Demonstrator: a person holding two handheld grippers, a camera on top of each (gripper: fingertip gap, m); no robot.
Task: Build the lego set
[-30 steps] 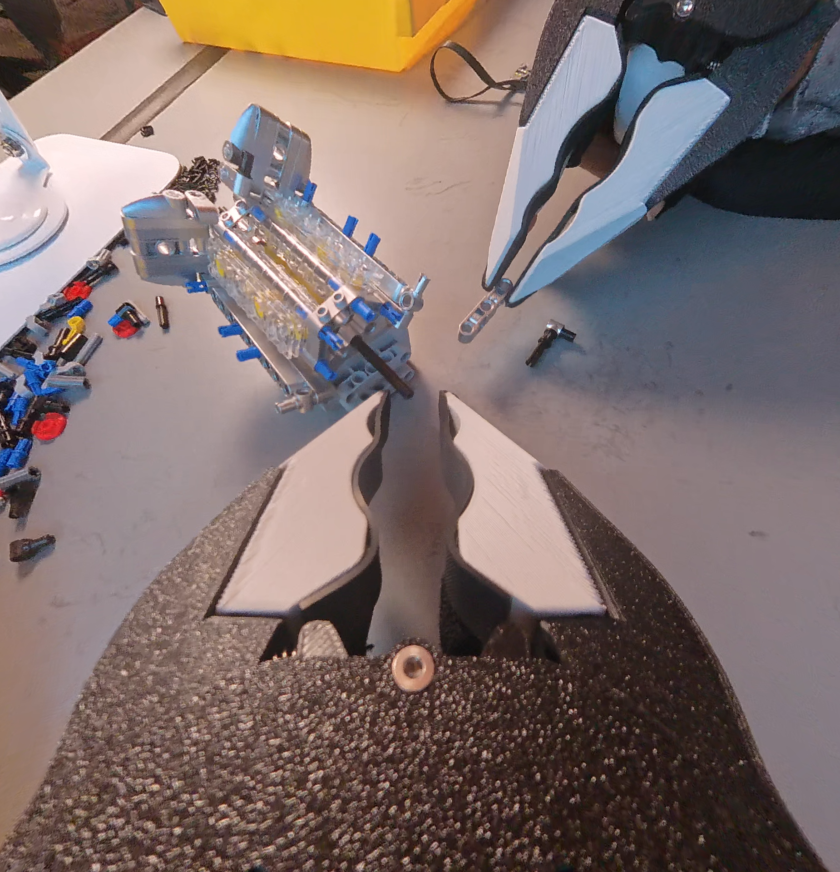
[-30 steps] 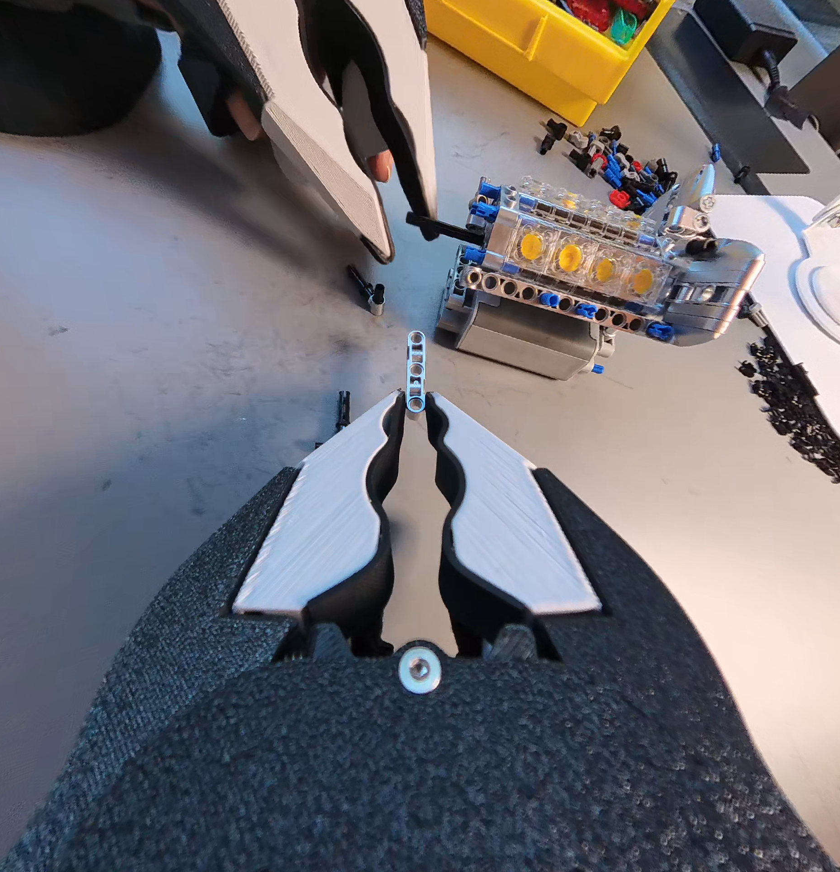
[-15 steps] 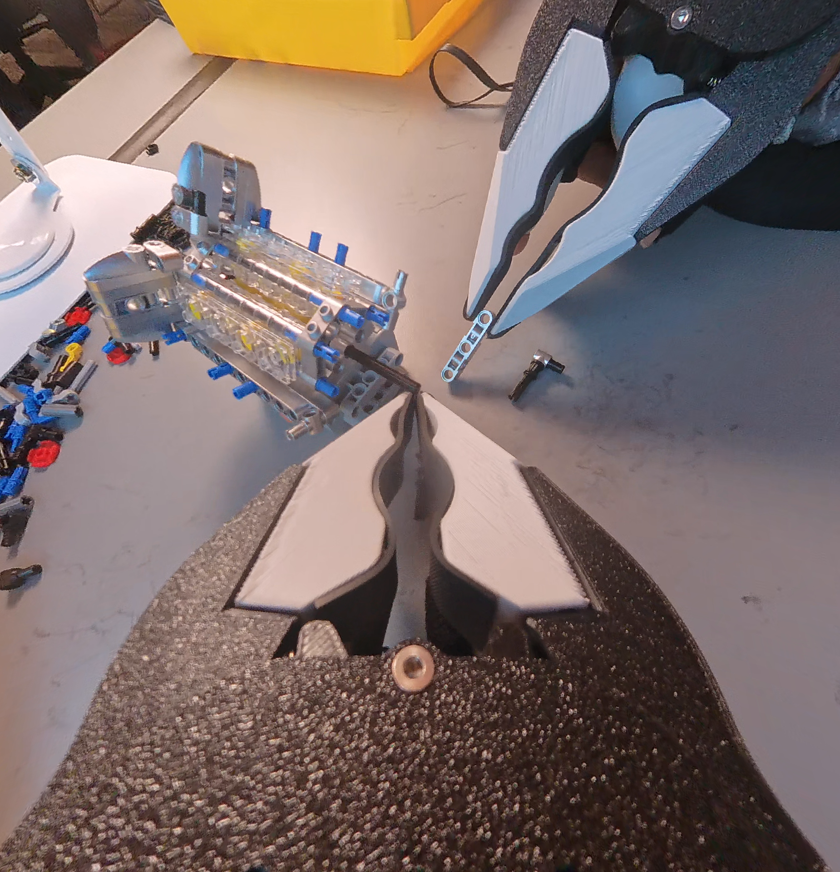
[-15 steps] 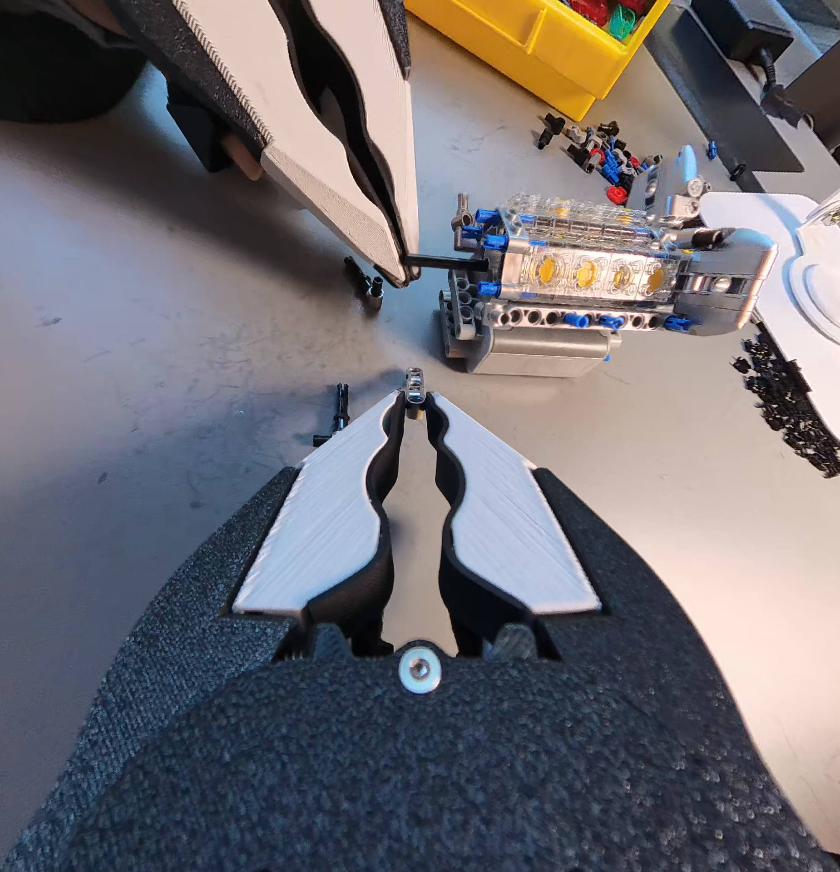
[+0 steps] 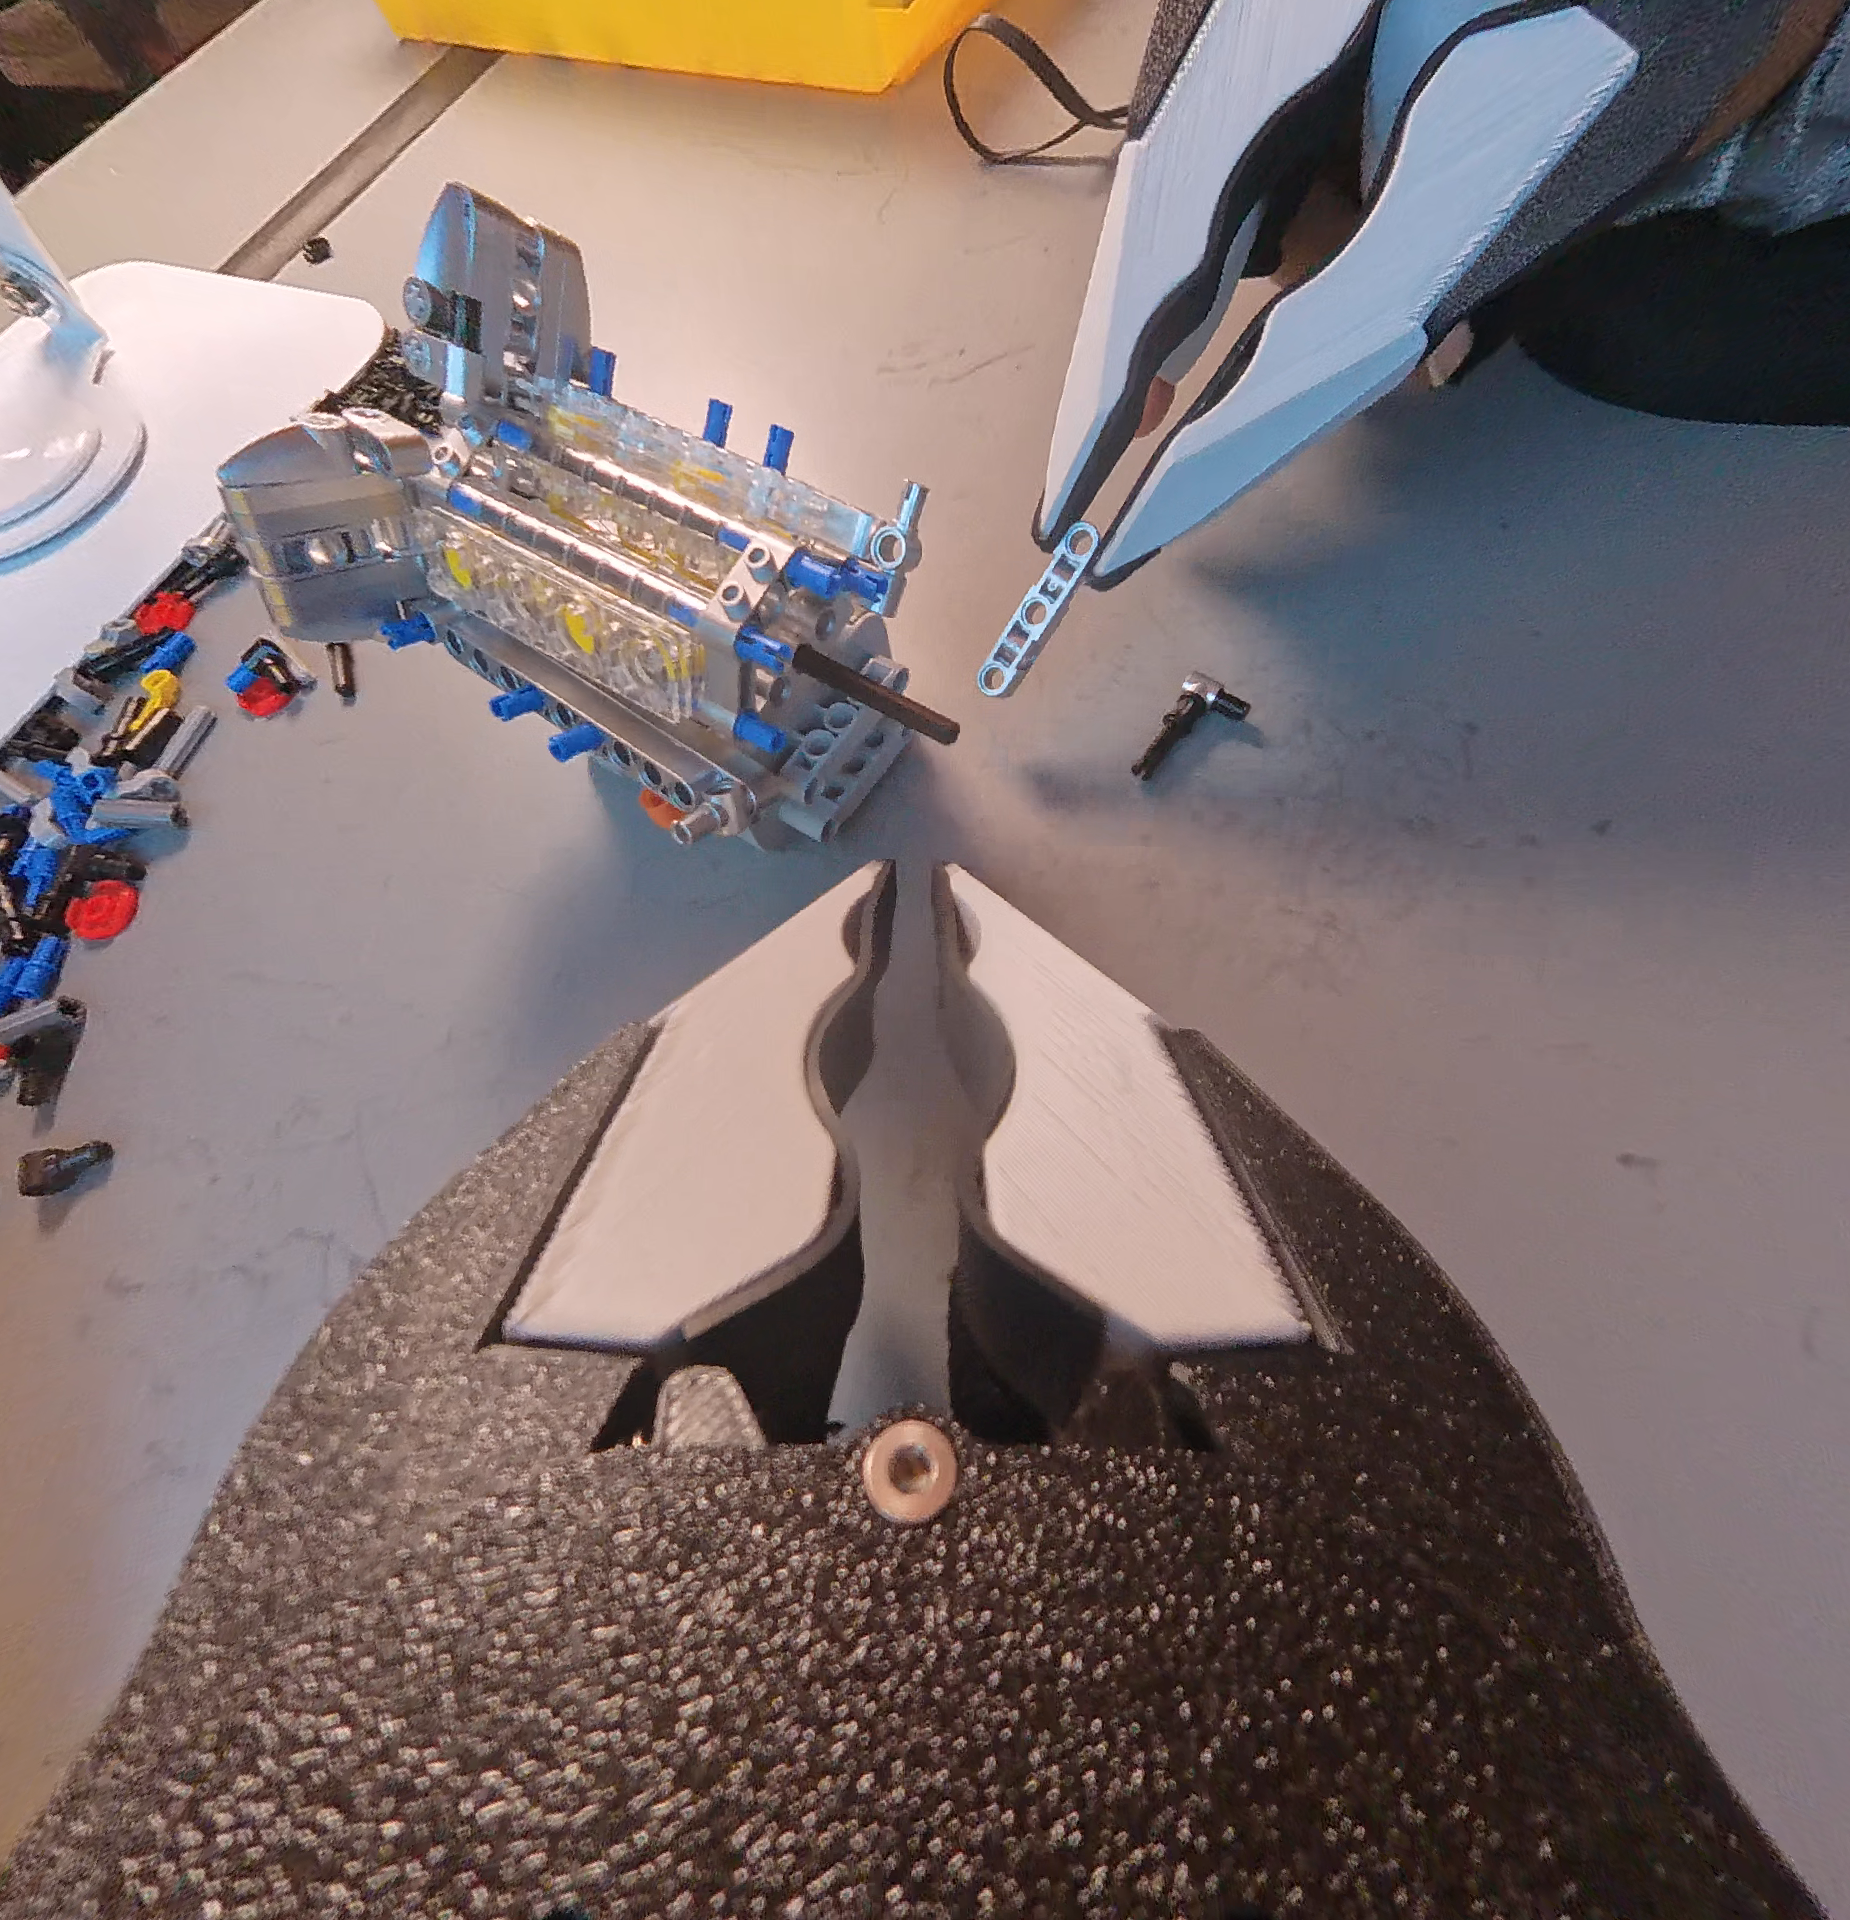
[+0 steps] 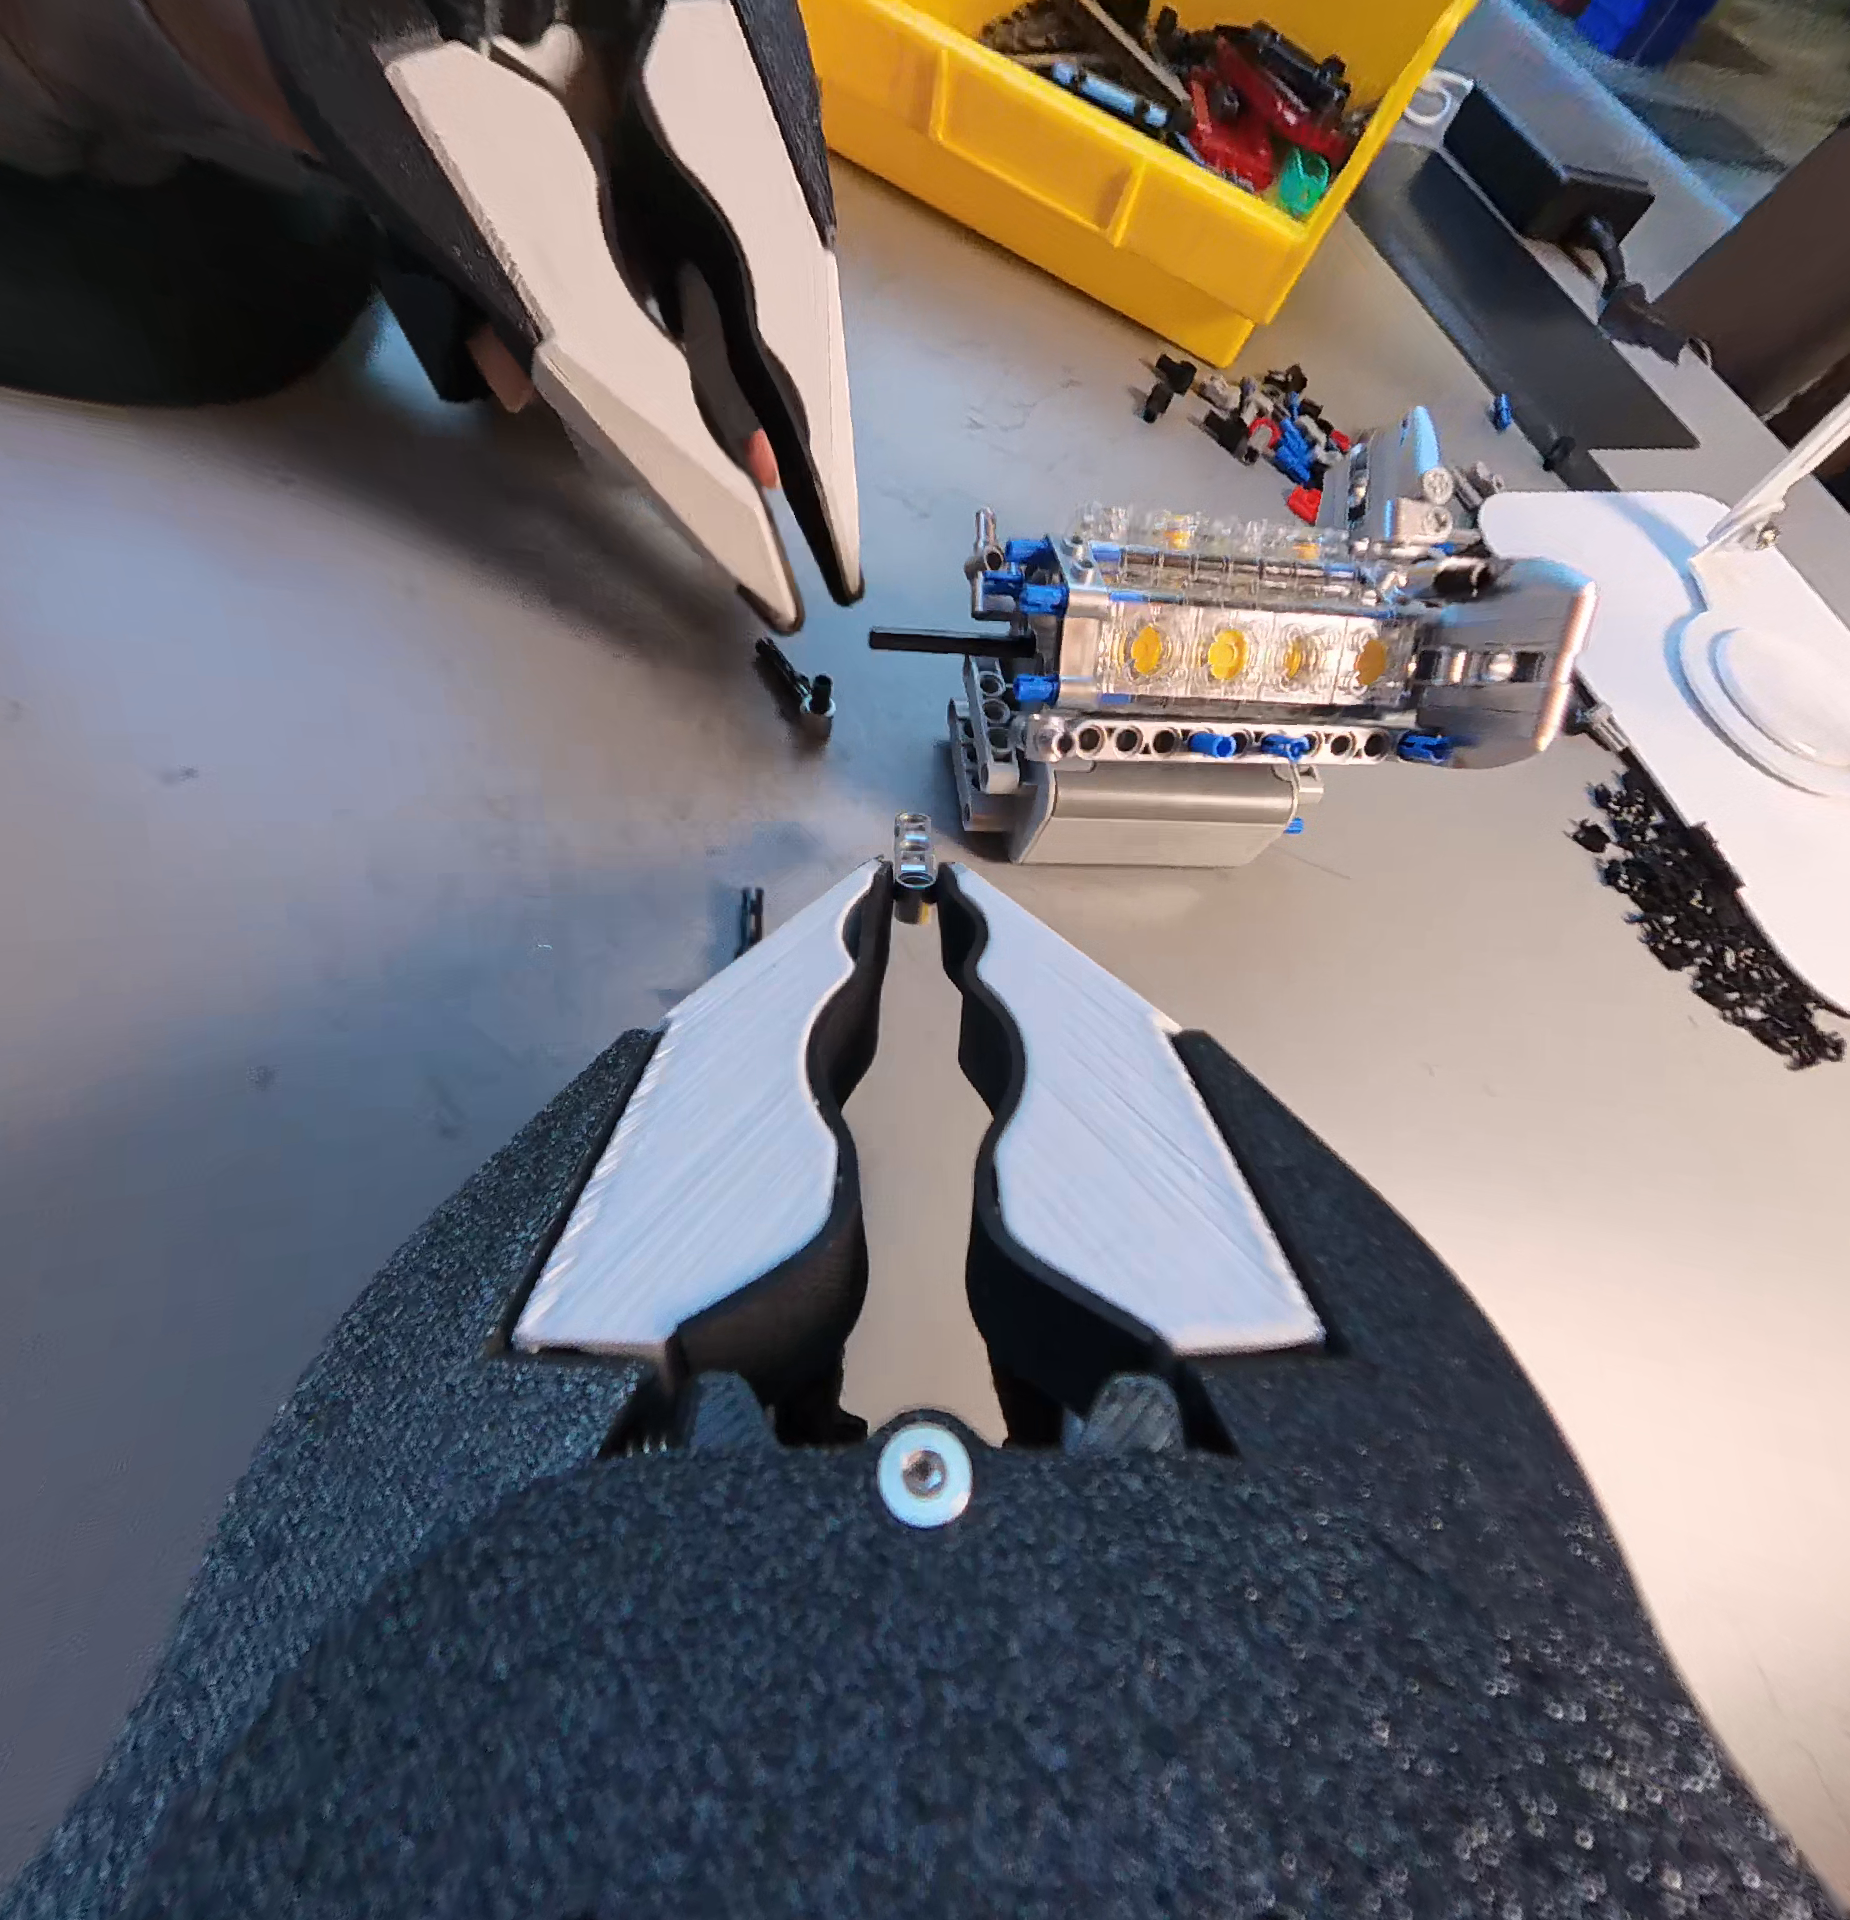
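Note:
A grey and clear brick-built engine model (image 5: 588, 592) with yellow pistons and blue pins stands on the grey table (image 5: 1420, 1039). A black axle (image 5: 874, 707) sticks out of its near end. My left gripper (image 5: 915, 875) is a short way back from the axle tip, slightly open and empty. It also shows in the right wrist view (image 6: 801, 608). My right gripper (image 6: 913, 883) is shut on a thin grey holed beam (image 6: 913, 847) and holds it above the table, right of the axle. That gripper (image 5: 1079, 549) and its beam (image 5: 1035, 618) also show in the left wrist view. The model (image 6: 1243, 665) and its axle (image 6: 947, 641) also show in the right wrist view.
A small black pin with a grey connector (image 5: 1191, 717) lies by the axle, and another black pin (image 6: 752, 914) lies near my right fingers. A yellow parts bin (image 6: 1087, 177) stands behind. A white lamp base (image 5: 121, 436), loose coloured parts (image 5: 59, 810) and black pieces (image 6: 1710, 914) lie beyond the model. Some 8 centimetres of space lies between my two pairs of fingers.
My left gripper closed on the black axle, turning the model, then let go and drew back. My right gripper kept hold of the grey beam.

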